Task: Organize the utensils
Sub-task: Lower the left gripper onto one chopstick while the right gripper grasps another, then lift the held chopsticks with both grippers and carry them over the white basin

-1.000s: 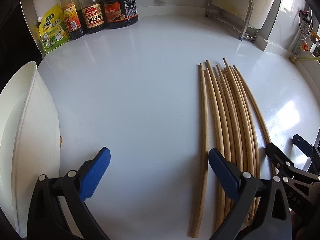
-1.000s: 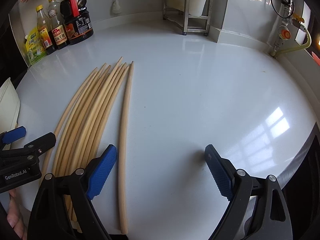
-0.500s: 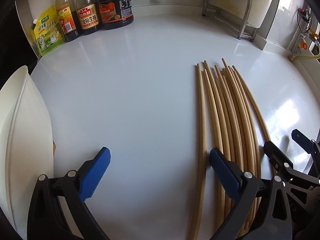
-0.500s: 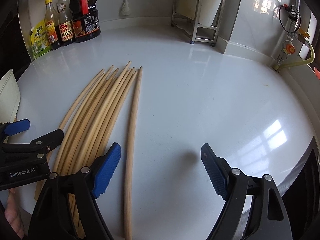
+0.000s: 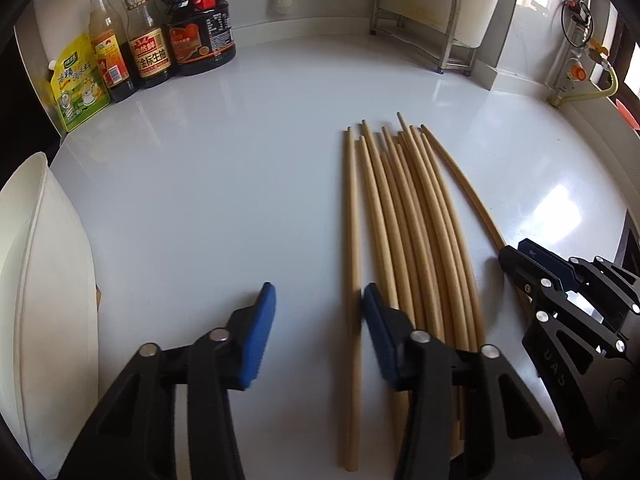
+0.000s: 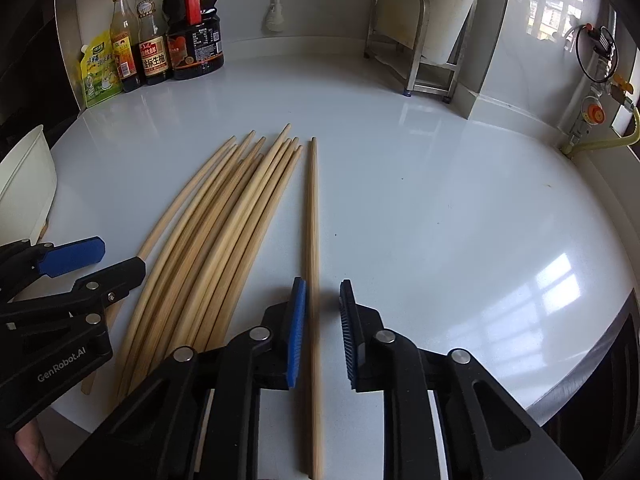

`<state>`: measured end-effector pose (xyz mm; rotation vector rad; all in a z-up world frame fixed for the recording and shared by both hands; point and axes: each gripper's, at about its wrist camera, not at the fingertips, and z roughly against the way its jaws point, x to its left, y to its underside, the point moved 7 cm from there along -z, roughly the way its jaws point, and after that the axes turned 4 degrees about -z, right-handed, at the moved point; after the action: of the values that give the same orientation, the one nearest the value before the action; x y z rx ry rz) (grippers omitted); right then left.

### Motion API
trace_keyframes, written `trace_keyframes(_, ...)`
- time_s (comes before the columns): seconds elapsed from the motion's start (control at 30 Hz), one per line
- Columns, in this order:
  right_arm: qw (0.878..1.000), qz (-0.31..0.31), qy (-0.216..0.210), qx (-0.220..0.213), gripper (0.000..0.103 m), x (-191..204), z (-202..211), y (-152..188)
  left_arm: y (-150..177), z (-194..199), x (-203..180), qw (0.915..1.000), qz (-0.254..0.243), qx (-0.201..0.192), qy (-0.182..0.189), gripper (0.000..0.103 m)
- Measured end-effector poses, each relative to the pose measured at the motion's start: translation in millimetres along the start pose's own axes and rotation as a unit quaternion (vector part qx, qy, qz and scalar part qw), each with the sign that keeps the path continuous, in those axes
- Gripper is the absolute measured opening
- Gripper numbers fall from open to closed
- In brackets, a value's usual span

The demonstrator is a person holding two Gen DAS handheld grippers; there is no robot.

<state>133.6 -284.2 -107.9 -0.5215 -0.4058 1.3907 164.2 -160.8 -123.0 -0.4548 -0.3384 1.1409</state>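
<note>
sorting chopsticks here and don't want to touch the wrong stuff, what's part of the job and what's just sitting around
Job:
chopsticks
white tub, probably where they go

Lying about:
sauce bottles
yellow pouch
metal rack
gas valve

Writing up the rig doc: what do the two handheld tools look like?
Both match: the left tool and right tool have black skeletal plastic arms with silver rivets and blue ribbed pads. The left tool's body reads "GenRobot.AI" in the right wrist view. No cables or sleeves visible.
</note>
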Motion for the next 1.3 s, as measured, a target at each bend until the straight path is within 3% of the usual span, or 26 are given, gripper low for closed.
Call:
trace_keyframes(0.03, 1.0, 0.0, 0.002, 0.0, 0.007, 0, 0, 0, 0, 0, -2, 1.0, -0.002, 0.001, 0.002, 0.027)
trace_keyframes(0.1, 1.0, -0.002, 0.003, 0.0, 0.007, -2, 0, 0, 1, 1, -5, 1.0, -0.007, 0.002, 0.006, 0.012)
trace_keyframes(0.17, 1.0, -0.007, 0.0, 0.0, 0.007, -3, 0, 0, 1, 2, -6, 0.9999, -0.008, 0.004, 0.008, 0.008)
trace_keyframes(0.6, 0.998, -0.06, -0.026, 0.0, 0.006, -17, 6, 3, -4, 12, 0, 0.9998, 0.006, 0.005, 0.02, 0.007)
trace_keyframes(1.0, 0.996, -0.084, -0.034, -0.025, 0.006, -15, 35, -1, -15, 48, 12, 0.9992, 0.012, -0.03, 0.025, 0.007)
trace_keyframes(1.3, 0.992, -0.092, -0.045, -0.067, 0.006, -5, 83, -13, -19, 100, 28, 0.9967, 0.019, -0.072, 0.032, 0.007)
